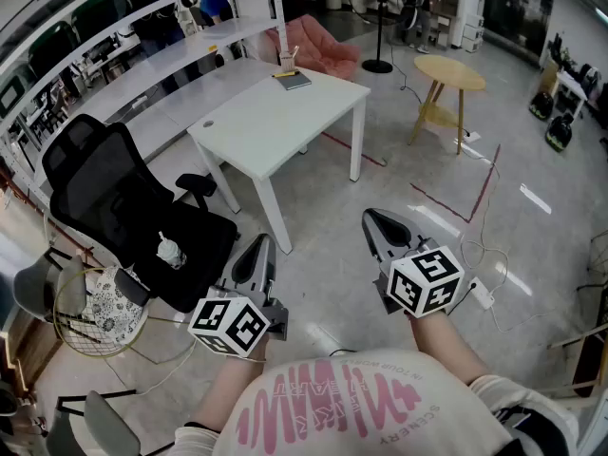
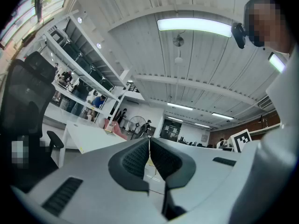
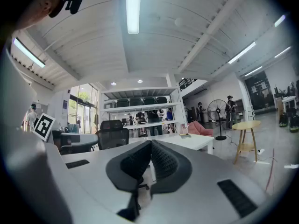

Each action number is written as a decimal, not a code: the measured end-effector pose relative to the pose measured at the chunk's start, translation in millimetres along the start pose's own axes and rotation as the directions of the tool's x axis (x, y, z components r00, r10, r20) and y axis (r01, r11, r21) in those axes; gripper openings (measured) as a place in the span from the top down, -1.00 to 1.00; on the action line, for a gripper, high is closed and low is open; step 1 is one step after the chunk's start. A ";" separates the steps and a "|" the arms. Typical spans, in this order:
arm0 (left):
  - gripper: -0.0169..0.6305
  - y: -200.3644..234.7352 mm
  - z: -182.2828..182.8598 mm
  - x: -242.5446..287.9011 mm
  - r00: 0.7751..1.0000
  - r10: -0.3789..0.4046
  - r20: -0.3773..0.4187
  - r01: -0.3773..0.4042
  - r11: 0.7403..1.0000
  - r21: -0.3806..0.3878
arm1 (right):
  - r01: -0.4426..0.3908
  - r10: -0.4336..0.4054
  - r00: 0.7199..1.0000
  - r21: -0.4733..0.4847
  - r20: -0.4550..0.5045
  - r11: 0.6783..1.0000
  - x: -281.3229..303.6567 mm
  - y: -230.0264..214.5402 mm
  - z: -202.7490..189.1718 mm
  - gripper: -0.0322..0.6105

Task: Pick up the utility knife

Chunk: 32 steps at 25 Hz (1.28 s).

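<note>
A white table [image 1: 275,117] stands ahead of me on the grey floor. At its far end lie a dark flat booklet [image 1: 294,81] and a few small items beside it, too small to tell which is the utility knife. Both grippers are held level over the floor, short of the table. My left gripper [image 1: 263,242] is shut with nothing between its pads, and its own view shows the jaws [image 2: 149,141] closed and the table [image 2: 88,136] at the left. My right gripper [image 1: 372,219] is shut and empty too; its view [image 3: 151,143] shows the table [image 3: 198,141] straight ahead.
A black office chair [image 1: 123,207] stands left of the table, with a wire basket stool [image 1: 95,312] nearer me. A round wooden side table [image 1: 451,74], a standing fan [image 1: 378,8] and a pink beanbag [image 1: 323,50] are beyond. Cables and a power strip [image 1: 484,294] lie at the right.
</note>
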<state>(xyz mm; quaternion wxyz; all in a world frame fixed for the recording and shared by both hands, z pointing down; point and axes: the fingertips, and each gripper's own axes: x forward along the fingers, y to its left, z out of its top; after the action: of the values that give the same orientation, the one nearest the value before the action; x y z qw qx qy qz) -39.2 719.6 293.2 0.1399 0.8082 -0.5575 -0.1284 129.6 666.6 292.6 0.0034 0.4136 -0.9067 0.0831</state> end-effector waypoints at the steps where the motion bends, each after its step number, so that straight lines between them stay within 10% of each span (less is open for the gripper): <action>1: 0.86 0.9 1.4 -0.5 1.000 -0.001 0.001 0.001 1.000 0.000 | 0.001 -0.001 1.000 -0.001 0.000 1.000 0.7 1.3 0.6 0.86; 32: 0.87 117.9 36.6 20.3 0.999 -0.030 0.044 0.031 0.999 -0.023 | 0.047 -0.047 0.999 -0.014 0.010 0.999 107.6 28.2 -9.2 0.85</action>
<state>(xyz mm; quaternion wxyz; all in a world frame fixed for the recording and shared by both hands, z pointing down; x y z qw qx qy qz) -147.4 657.6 301.8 0.1352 0.8120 -0.5463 -0.1545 37.0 605.5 305.5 0.0038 0.4353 -0.8972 0.0748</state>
